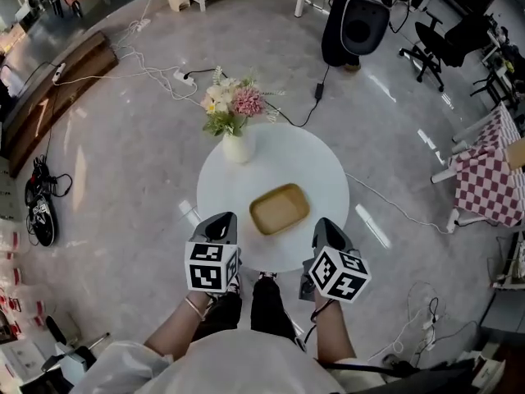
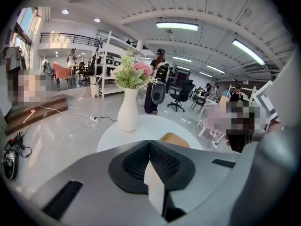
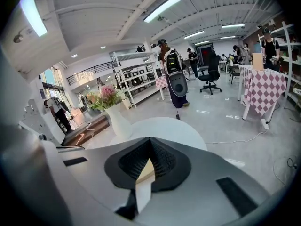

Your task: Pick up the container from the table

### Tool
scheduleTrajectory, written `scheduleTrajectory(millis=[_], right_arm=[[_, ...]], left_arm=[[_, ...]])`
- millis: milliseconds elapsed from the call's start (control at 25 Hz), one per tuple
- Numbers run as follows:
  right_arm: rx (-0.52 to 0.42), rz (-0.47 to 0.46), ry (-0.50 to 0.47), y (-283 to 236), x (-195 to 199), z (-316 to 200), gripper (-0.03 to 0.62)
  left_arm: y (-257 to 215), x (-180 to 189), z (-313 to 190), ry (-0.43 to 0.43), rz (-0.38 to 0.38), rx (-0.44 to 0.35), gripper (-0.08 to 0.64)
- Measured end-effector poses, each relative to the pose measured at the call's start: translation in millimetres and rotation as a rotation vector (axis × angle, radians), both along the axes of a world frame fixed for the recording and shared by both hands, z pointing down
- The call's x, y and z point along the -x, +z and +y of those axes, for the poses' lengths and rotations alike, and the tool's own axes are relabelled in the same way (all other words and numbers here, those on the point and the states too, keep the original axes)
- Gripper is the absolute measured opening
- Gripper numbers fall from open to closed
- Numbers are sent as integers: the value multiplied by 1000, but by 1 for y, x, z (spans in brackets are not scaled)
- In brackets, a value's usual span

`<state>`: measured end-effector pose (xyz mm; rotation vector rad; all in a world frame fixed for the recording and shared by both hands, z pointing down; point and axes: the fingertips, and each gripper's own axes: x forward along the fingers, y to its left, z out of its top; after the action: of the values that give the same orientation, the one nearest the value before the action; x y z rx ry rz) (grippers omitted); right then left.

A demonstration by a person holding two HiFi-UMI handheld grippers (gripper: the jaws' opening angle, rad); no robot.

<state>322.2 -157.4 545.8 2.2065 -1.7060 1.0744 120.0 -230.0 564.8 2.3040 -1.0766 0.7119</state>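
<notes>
shallow tan rounded-rectangle container (image 1: 280,208) centre frame on glossy round white table (image 1: 324,167). smooth white vase (image 1: 236,148) of flowers above it. left gripper (image 2: 149,144), right gripper (image 3: 150,144): ribbed black jaws closed tip to tip, empty.

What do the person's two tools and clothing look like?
The left tool and right tool are grey with black ribbed pads; each carries a white cube with black square markers. A thin dark cable trails from the right one. The person wears a white top, dark trousers and a wrist bracelet.
</notes>
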Motion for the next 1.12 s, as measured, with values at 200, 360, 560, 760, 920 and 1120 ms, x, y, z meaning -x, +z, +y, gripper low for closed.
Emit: scheduleTrajectory(millis=[200, 360, 560, 760, 920, 1120], right_arm=[[45, -28, -3, 27, 1, -1, 25], [84, -46, -12, 45, 5, 1, 25], [118, -47, -28, 60, 5, 1, 25], [135, -34, -51, 67, 3, -2, 25], [144, -41, -64, 73, -1, -5, 26], [148, -44, -79, 79, -5, -9, 26]], left_arm=[[24, 5, 0, -17, -26, 42, 17], [39, 6, 2, -22, -39, 71, 17], [51, 10, 3, -38, -50, 90, 17], [55, 14, -2, -59, -56, 91, 17], [56, 13, -2, -73, -49, 87, 17], [62, 12, 3, -86, -45, 99, 17]])
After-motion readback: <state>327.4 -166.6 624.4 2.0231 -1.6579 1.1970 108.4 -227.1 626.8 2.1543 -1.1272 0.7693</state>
